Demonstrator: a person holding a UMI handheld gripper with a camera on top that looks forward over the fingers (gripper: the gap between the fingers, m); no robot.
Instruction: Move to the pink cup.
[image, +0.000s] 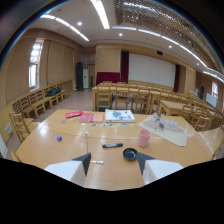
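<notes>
A wide wooden table (50, 142) is carrying everything. The gripper (113, 161) is hovering over its near edge, fingers spread wide, gripping nothing. The pink cup (144, 138) is standing upright toward the table's right side, beyond the right finger, near a black marker (112, 145) and a small black dish (130, 153).

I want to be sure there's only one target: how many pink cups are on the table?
1. The pink cup stands on the wooden table, beyond the open gripper, behind the black round dish and right of the black marker. Clutter farther back could hide others.
</notes>
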